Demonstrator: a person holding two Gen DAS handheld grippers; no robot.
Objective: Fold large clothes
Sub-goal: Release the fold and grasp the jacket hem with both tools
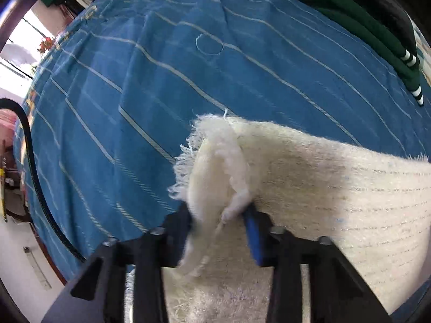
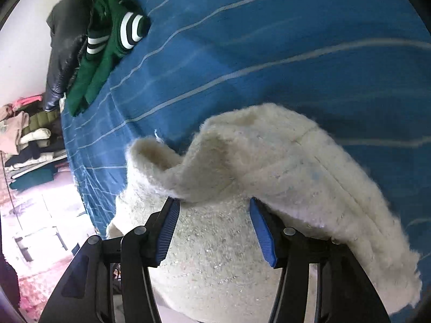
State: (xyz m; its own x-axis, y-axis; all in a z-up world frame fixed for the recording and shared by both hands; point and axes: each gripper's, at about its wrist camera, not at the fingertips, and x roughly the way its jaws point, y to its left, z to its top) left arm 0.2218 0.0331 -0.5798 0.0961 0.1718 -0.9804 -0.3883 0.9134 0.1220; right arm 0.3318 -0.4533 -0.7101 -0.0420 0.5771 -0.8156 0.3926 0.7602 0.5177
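Note:
A fuzzy cream-white garment (image 1: 336, 185) lies on a blue striped bedspread (image 1: 161, 80). My left gripper (image 1: 219, 215) is shut on a bunched, frayed edge of the garment, which sticks up between the blue pads (image 1: 253, 237). In the right wrist view the same cream garment (image 2: 269, 156) has a folded-over flap just ahead of my right gripper (image 2: 214, 204). The right jaws stand wide apart over the cloth with nothing between the blue pads (image 2: 168, 231). The flap's edge touches the fingertips.
A green garment with black-and-white striped cuffs (image 2: 107, 40) and a black leather jacket (image 2: 64, 35) lie piled at the bed's far edge. The green garment also shows in the left wrist view (image 1: 363, 27). A stack of folded clothes (image 2: 29, 145) stands beside the bed.

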